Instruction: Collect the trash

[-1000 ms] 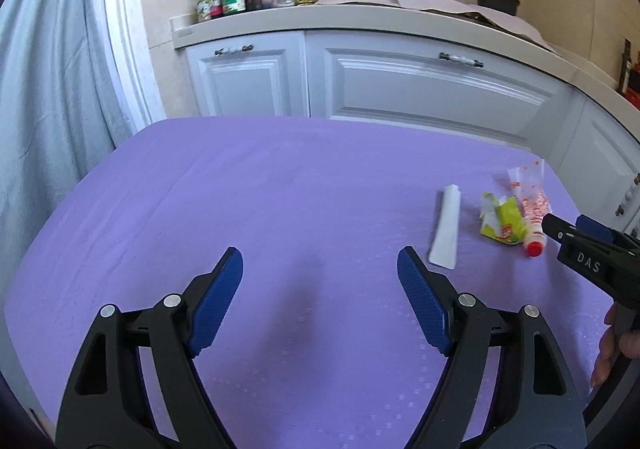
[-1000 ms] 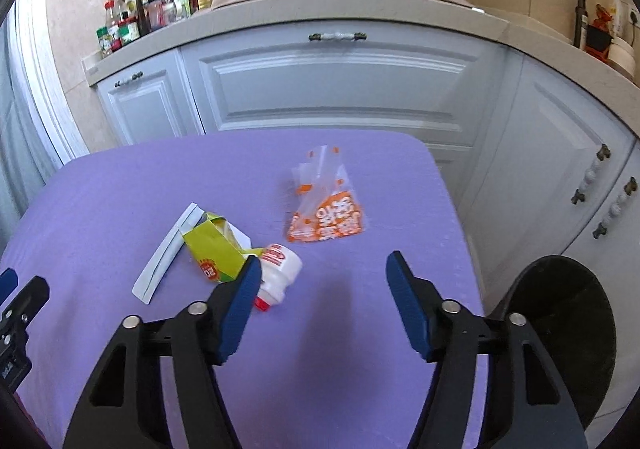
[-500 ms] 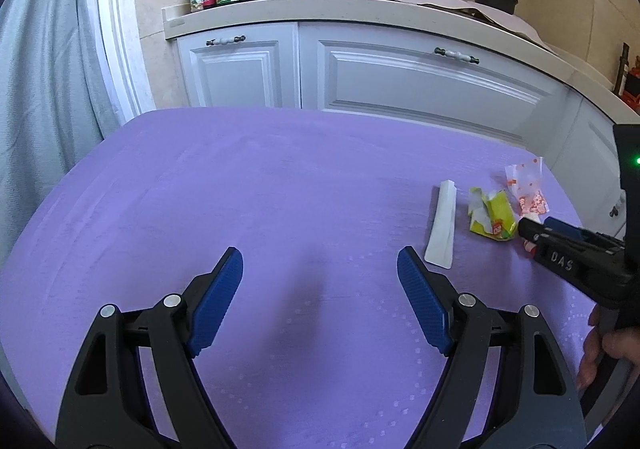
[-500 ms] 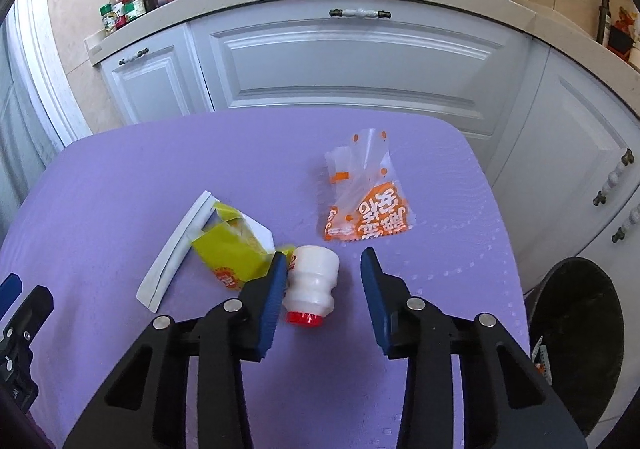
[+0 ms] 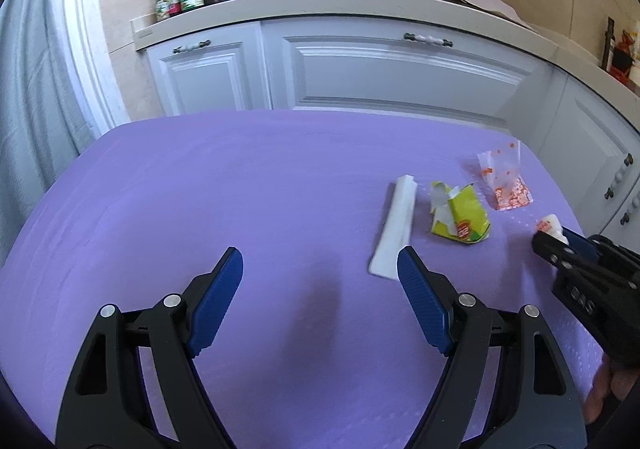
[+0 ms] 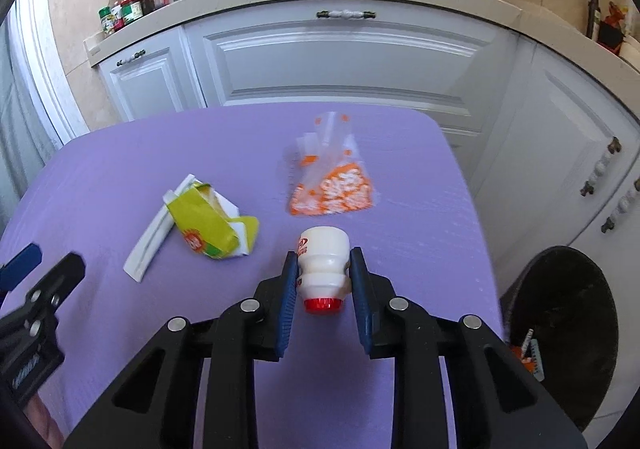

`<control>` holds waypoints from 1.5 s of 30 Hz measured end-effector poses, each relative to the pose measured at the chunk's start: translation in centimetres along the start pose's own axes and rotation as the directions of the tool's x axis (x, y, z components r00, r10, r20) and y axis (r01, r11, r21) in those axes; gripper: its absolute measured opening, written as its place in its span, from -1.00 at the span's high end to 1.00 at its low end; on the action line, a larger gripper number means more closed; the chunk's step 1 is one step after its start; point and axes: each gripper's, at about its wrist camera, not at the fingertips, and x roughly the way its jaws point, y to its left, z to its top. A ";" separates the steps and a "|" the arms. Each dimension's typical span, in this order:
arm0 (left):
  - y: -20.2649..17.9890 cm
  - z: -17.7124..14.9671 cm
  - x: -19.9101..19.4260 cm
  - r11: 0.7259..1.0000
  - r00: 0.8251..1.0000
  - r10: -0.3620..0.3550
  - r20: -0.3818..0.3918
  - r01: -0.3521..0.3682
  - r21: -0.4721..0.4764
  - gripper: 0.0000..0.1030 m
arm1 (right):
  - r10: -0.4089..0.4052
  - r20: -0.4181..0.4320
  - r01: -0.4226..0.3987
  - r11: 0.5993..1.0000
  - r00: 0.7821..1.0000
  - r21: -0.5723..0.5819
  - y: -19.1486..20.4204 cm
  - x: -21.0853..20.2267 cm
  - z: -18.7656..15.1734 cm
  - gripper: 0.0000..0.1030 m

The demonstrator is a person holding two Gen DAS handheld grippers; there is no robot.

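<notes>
right wrist view shows my right gripper (image 6: 323, 269) closed in on a small white bottle (image 6: 322, 263) with a red cap. the bottle lies between my two blue fingers (image 6: 289, 299), cap end toward the camera and base pointing away, and both pads press against its narrow waist. it sits over the purple tabletop (image 6: 420, 209); i cannot tell whether it is lifted or still resting on the cloth. ahead of the bottle lies a clear bag with orange print (image 6: 332, 185), apart from it. to the left of the bottle is a crumpled yellow carton (image 6: 208, 225), and a flat white wrapper (image 6: 150, 239) lies just beside the carton on its far left side, partly tucked under it. off the right edge of the tabletop, lower down, stands a black trash bin (image 6: 568, 329) with a few bits inside.

from the left wrist view, my left gripper (image 5: 320, 281) hangs over a bare stretch of the tabletop with its fingers spread wide and nothing between them. the white wrapper's near end lies just beyond my right-hand fingertip there. at the right edge of that view the bottle's pale end pokes out past the tip of my right gripper.
</notes>
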 end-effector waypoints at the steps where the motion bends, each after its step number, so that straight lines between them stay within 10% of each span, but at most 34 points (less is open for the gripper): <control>1: -0.3 0.2 0.3 1.000 1.000 0.000 -0.001 0.000 0.007 -0.51 | -0.003 0.002 0.003 1.000 1.000 0.002 -0.3 -0.2 -0.2 0.48; 17: -3.8 1.1 5.1 0.995 0.991 -0.012 -0.133 0.025 0.093 -0.13 | -0.006 0.028 0.005 0.999 1.000 0.043 -4.1 -1.6 -1.2 0.48; 23: -4.7 0.9 4.9 0.990 0.990 -0.056 -0.131 0.072 0.122 0.56 | 0.000 0.033 -0.002 0.999 0.999 0.051 -4.6 -1.7 -1.3 0.48; 45: -2.5 -0.8 1.2 0.995 0.993 -0.065 -0.097 0.073 0.075 0.60 | -0.028 0.041 0.026 0.999 0.999 0.041 -4.8 -3.1 -2.4 0.48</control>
